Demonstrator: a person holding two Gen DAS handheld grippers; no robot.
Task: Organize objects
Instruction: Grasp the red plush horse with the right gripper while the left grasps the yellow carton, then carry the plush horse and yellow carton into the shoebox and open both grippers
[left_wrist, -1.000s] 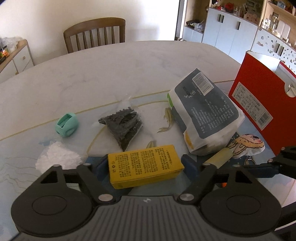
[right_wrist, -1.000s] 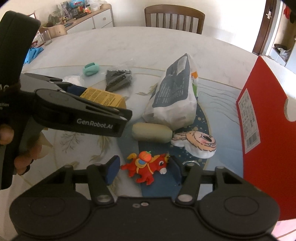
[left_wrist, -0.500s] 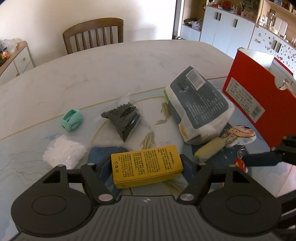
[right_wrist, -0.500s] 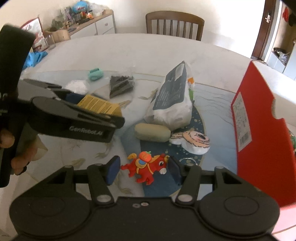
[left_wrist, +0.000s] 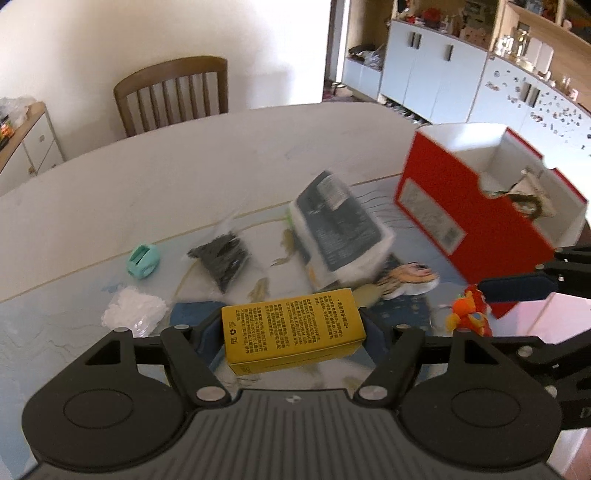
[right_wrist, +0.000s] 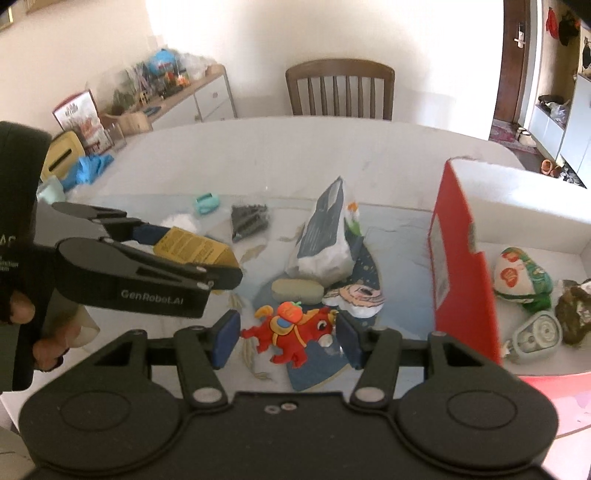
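Note:
My left gripper (left_wrist: 293, 328) is shut on a yellow box (left_wrist: 291, 330) and holds it above the table; it also shows in the right wrist view (right_wrist: 192, 247). My right gripper (right_wrist: 286, 332) is shut on a red toy horse (right_wrist: 291, 330), lifted off the table; the horse also shows in the left wrist view (left_wrist: 467, 312). A red open box (left_wrist: 476, 218) stands at the right, and it holds several items (right_wrist: 521, 282). A grey-and-white bag (left_wrist: 338, 230), a beige pouch (right_wrist: 295, 291) and a cartoon-face piece (right_wrist: 356, 295) lie between the grippers and the box.
A mint green small object (left_wrist: 144, 258), a packet of black parts (left_wrist: 223, 258) and a white crumpled packet (left_wrist: 133, 315) lie on the table at left. A wooden chair (left_wrist: 171, 94) stands at the far side. Cabinets (left_wrist: 436, 70) line the back right.
Both grippers have risen with their loads. The red box's inside has come into view, and the table objects look farther below.

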